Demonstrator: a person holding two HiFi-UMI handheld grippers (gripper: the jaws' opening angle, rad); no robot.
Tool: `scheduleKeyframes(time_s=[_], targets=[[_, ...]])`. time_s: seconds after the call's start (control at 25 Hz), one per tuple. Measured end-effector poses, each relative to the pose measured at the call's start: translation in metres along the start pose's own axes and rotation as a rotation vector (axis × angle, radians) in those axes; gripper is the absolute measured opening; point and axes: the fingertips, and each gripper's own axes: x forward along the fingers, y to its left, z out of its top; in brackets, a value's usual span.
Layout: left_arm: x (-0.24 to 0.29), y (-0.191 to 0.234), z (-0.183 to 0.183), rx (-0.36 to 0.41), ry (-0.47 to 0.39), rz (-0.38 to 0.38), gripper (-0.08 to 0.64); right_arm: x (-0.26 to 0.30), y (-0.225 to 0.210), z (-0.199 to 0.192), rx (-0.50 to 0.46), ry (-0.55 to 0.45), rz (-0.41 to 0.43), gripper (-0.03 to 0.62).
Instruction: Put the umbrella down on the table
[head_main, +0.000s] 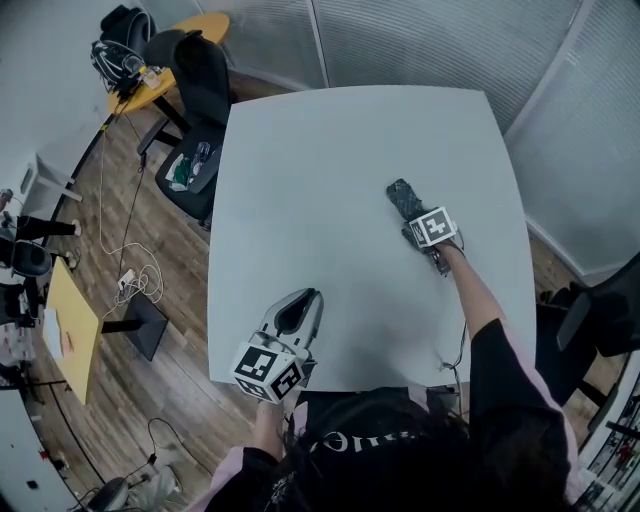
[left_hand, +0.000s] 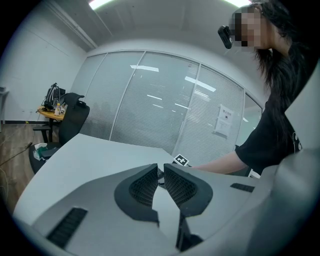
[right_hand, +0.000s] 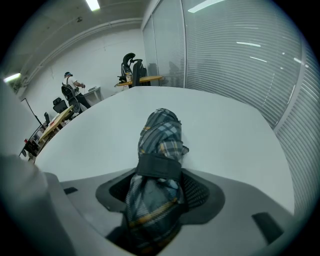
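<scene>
Head view looks steeply down over the whole desk (head_main: 350, 200). Left gripper view and right gripper view ride low and close over that same desk, facing outward.

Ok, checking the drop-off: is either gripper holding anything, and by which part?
The umbrella sits between the right gripper's jaws just behind its strap; whether they press it can't be told; left gripper empty.

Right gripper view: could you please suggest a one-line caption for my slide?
Folded plaid umbrella on the white table, between the right gripper's open jaws.
</scene>
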Motion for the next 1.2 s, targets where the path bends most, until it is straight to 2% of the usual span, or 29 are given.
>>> scheduleKeyframes(time_s=[0.24,0.52,0.84,1.2], targets=[[0.003,-0.002,0.002,0.001,0.001,-0.030,0.041,-0.014,0.001,0.005,0.040,-0.023,-0.028,0.281],[0.001,-0.005,-0.001,0.004,0.001,-0.078,0.041,-0.066,0.020,0.026,0.088,-0.186,-0.009,0.281],[-0.012,-0.010,-0.006,0.020,0.011,-0.147,0.041,-0.131,0.086,0.027,0.120,-0.340,0.062,0.276],[-0.048,-0.001,-0.007,0.033,0.008,-0.186,0.041,-0.202,0.179,0.015,0.203,-0.493,0.118,0.228]])
